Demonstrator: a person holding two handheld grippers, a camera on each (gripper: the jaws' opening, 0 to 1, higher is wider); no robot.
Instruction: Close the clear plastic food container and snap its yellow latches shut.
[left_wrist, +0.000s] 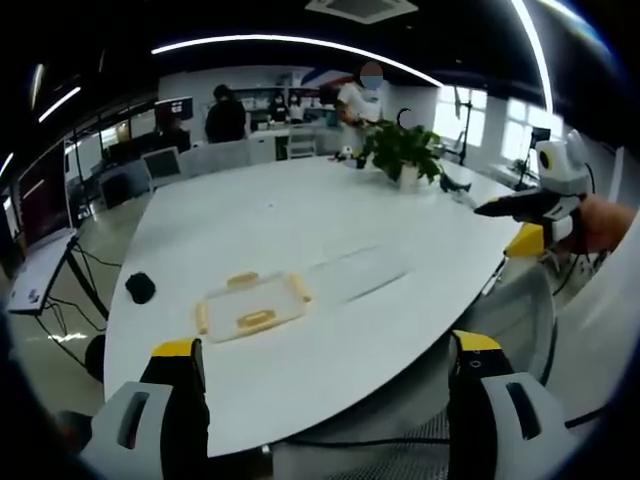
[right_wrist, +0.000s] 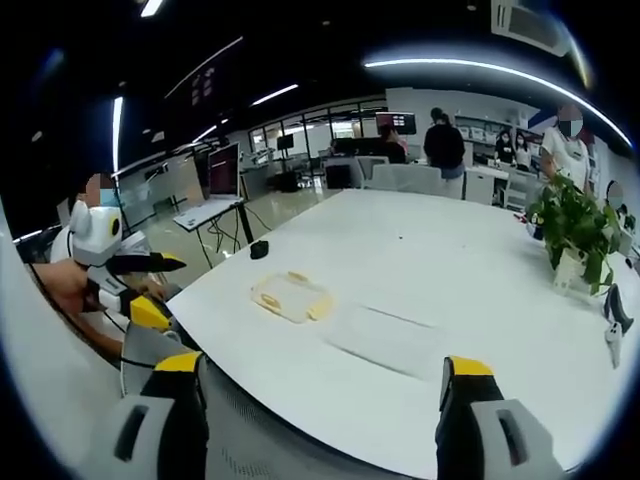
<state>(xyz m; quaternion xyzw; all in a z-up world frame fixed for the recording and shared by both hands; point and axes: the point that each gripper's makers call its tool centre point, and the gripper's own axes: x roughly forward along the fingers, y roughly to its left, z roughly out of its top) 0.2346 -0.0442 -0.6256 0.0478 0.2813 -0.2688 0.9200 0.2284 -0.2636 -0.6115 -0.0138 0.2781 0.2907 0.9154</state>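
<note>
The clear plastic container (left_wrist: 252, 305) with yellow latches on its sides sits on the white table (left_wrist: 300, 220), near its front edge. To its right lies a flat clear piece (left_wrist: 358, 274) that looks like the lid. My left gripper (left_wrist: 325, 400) is open and hangs off the table edge, short of the container. The right gripper (left_wrist: 528, 212) is held in a hand at the far right. In the right gripper view the container (right_wrist: 292, 297) and the clear piece (right_wrist: 385, 340) lie ahead. My right gripper (right_wrist: 322, 405) is open and holds nothing. The left gripper (right_wrist: 130, 268) shows at the left.
A potted plant (left_wrist: 403, 152) stands at the table's far side, also (right_wrist: 575, 225). A small black object (left_wrist: 140, 287) lies left of the container. A mesh chair back (left_wrist: 400, 445) is just below the jaws. People, desks and monitors (right_wrist: 222, 170) stand behind the table.
</note>
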